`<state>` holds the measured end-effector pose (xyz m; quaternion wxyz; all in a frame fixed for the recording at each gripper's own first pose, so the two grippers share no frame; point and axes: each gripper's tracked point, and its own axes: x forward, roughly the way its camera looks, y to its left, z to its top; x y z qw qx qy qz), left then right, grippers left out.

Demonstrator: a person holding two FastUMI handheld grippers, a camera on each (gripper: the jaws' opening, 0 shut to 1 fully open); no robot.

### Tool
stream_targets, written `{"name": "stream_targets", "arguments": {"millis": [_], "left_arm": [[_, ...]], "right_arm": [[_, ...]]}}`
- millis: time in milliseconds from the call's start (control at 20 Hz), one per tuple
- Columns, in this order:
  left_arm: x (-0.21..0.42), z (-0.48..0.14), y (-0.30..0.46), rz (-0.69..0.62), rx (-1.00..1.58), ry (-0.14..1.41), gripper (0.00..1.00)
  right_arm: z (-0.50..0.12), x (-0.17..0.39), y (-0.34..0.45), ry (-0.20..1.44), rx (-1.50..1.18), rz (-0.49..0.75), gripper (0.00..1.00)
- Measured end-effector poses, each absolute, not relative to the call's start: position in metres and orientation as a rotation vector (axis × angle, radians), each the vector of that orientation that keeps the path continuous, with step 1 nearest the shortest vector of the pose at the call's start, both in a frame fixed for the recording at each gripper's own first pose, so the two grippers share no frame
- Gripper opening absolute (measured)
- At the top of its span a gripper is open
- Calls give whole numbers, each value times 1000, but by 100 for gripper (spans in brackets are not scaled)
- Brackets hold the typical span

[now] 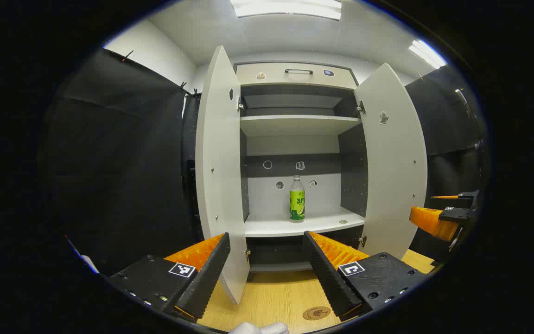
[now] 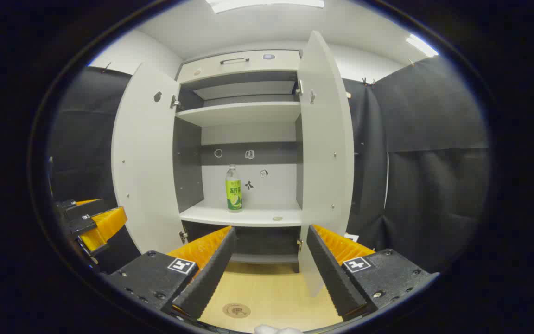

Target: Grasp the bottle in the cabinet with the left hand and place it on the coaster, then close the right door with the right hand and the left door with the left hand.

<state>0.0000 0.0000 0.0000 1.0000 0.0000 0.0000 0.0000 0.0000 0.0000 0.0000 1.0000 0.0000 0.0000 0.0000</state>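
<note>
Nearest in left gripper view: left gripper (image 1: 267,273), fingers spread wide, nothing btwn them, hovering over wooden tabletop (image 1: 271,292). Round coaster (image 1: 316,313) lies on the wood just below/inside its right-hand finger, close to the cam. A bit of white glove (image 1: 260,328) shows at bottom edge.

Cabinet (image 1: 295,74) stands straight ahead w/ both doors swung open: left door (image 1: 218,171) edge-on just past the left-hand finger, right door (image 1: 394,162) beyond the other finger. Bottle (image 1: 297,198), clear w/ green label & white cap, stands upright on lower shelf (image 1: 295,227), roughly centred, well apart from the tongs and seen above the gap btwn the fingers. Small round thing on shelf right of bottle, too small to tell. Upper shelf bare; drawer w/ dark handle on top.

Right gripper (image 1: 443,213) shows at far right of this view, beside the right door; can't judge its gap from here.

Right gripper view: right gripper (image 2: 269,271) also wide, holding nothing, over the same tabletop. Coaster (image 2: 236,310) lies near its left-hand finger. Bottle (image 2: 233,188) upright on lower shelf, left of centre, far ahead of the fingertips. Left gripper (image 2: 93,222) sits at left edge by the left door (image 2: 144,157); right door (image 2: 325,153) edge-on ahead.
</note>
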Motion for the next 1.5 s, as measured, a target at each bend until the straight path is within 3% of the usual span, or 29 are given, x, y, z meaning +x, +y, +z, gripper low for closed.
{"name": "stream_targets", "arguments": {"millis": [750, 1500], "left_arm": [[32, 2, -6, -9, 9, -21, 96], [233, 47, -58, -56, -48, -150, 96]], "right_arm": [[-2, -4, 0, 3, -3, 35, 100], [-2, -3, -7, 19, -42, 20, 98]]}}
